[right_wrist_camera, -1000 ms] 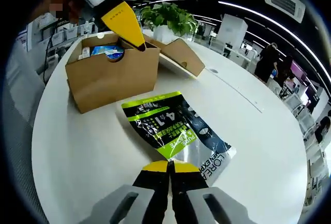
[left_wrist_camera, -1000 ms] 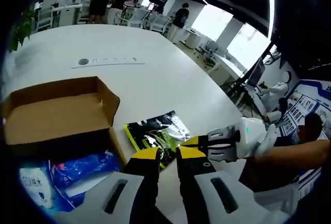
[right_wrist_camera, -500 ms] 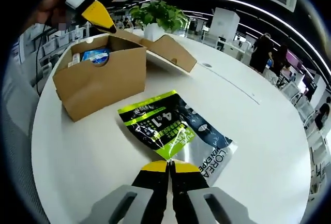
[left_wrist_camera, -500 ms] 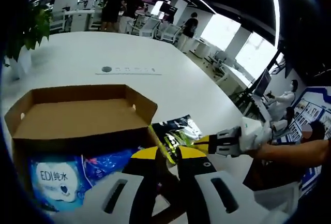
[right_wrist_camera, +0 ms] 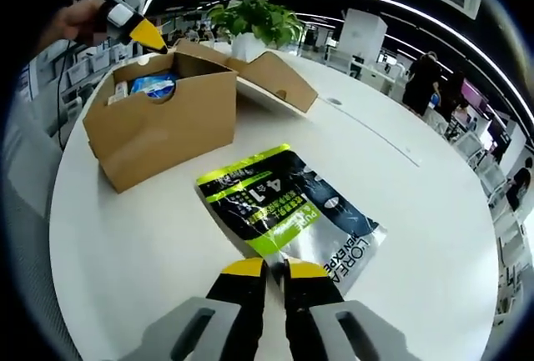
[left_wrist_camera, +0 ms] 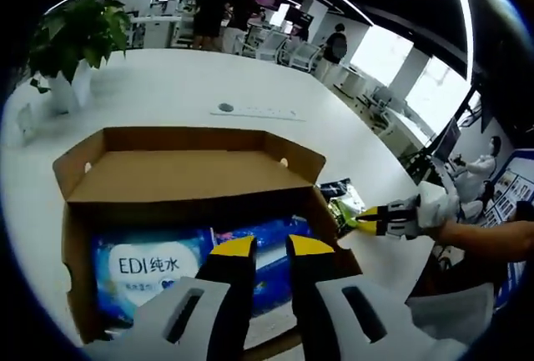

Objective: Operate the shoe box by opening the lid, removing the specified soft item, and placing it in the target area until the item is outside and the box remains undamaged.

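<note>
- In the left gripper view, the left gripper rises from the bottom centre with its yellow-tipped jaws a narrow gap apart, holding nothing; it hangs over the near edge of the open brown cardboard shoe box.
- Inside the box, just beyond those jaws, lie two soft packs side by side: a blue-and-white wipes pack printed "EDI" at lower left and a darker blue pack partly behind the jaw tips. Their long axes run left to right across the frame.
- The box lid is folded back, lying flat above the packs.
- In the right gripper view, the right gripper at bottom centre has its jaws nearly together, tips at the near edge of a black-and-green glossy pouch lying flat on the white round table, outside the box; whether they pinch it I cannot tell.
- The pouch's long axis runs from centre toward lower right.
- Judged by position, the left gripper is nearer the box contents.
- Count: one box, two packs inside, one pouch outside, one potted green plant.
</note>
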A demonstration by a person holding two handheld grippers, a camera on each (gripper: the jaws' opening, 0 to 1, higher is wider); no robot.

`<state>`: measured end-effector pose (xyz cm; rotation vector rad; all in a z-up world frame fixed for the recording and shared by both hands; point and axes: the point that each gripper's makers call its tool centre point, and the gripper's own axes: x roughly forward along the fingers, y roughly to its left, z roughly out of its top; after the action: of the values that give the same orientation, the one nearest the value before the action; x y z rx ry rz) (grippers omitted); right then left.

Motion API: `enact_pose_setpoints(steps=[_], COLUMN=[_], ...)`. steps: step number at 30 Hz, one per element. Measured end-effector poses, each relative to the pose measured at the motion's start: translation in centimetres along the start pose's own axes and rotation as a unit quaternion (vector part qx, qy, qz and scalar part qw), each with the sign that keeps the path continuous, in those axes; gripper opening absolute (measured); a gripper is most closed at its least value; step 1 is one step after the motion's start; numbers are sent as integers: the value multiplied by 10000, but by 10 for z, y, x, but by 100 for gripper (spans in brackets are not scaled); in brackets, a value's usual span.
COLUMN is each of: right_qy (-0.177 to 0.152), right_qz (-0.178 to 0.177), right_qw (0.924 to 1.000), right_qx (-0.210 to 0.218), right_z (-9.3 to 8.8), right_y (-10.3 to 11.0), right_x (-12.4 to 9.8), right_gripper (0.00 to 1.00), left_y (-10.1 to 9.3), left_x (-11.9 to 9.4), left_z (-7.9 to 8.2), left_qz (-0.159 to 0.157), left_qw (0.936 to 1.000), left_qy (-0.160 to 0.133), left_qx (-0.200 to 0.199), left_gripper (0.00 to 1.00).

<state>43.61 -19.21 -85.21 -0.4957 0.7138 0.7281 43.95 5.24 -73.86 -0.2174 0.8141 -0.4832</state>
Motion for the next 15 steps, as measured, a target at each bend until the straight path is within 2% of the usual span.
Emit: enact_pose_setpoints(steps=[7, 15], right_qy=[24, -164], right_qz=[-2, -2], right_qw=[10000, 9998], right_qx=[-40, 71], right_z=[1, 18], right_y=[4, 9], right_x=[-5, -15], right_gripper=[6, 13], left_y=[35, 62], left_x=[-18, -41], left_z=[-3, -8], left_qz=[362, 654], left_qw=[9993, 9978], left_qy=[-7, -52], left_qx=[42, 42], left_gripper=[15, 17])
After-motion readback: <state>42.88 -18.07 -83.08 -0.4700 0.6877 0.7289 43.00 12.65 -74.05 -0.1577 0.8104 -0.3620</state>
